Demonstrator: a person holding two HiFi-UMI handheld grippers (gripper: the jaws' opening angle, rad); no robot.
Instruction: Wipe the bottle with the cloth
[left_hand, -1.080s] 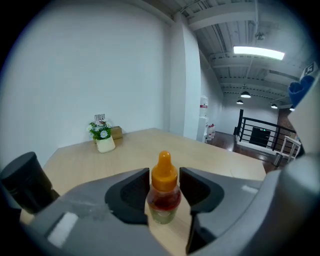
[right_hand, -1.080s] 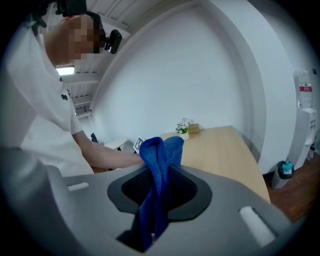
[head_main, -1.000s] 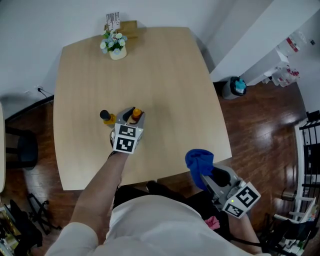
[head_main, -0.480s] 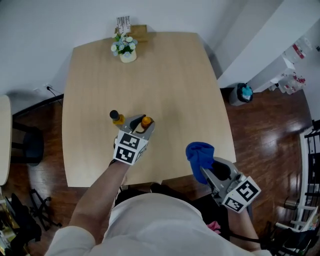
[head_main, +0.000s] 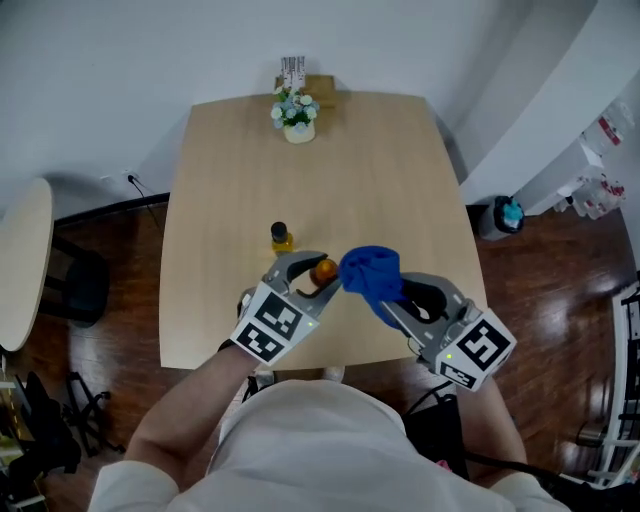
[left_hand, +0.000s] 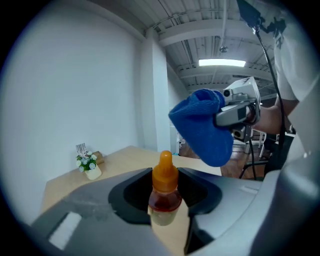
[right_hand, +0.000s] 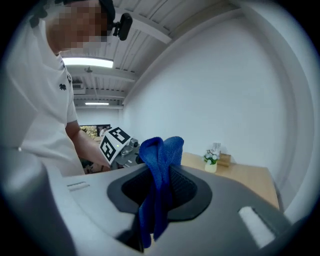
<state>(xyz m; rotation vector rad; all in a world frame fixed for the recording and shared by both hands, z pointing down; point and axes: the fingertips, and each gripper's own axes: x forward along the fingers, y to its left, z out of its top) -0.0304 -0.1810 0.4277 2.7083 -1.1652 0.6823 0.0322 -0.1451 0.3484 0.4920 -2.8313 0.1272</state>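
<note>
- Pinching the orange-capped bottle (left_hand: 163, 192) in the left gripper (head_main: 318, 274), with the jaws roughly half closed and pressed on its sides, cap up, reddish-amber liquid just under the cap.
- Holding it up in the air over the near part of the wooden table (head_main: 390, 170), resting on nothing.
- Clamping the blue cloth (head_main: 371, 277) in the right gripper (right_hand: 158, 197), with the jaws narrow on a bunched fold and the loose end flopped past the tips.
- Hovering that cloth right beside the bottle's cap in the head view; touching or a whisker apart, too close to call.
- Looks like the very start of the wipe: lined up, no stroke visibly made yet.
- Watch the push here: leaning the cloth sideways on the cap could tip or twist the bottle in the jaws, gripped as it is on a smooth, round body.
- Watch the cloth too: dragging it hard along the bottle could tug the fold out of the right jaws, given such a thin pinch.
- Risk of gripper on gripper as well: crowding the two together could knock the bottle loose and drop it onto the table, near the black-capped bottle (head_main: 281, 238) standing just beyond.
- Flower pot (head_main: 296, 112) at the far edge, well apart and out of harm's way.
</note>
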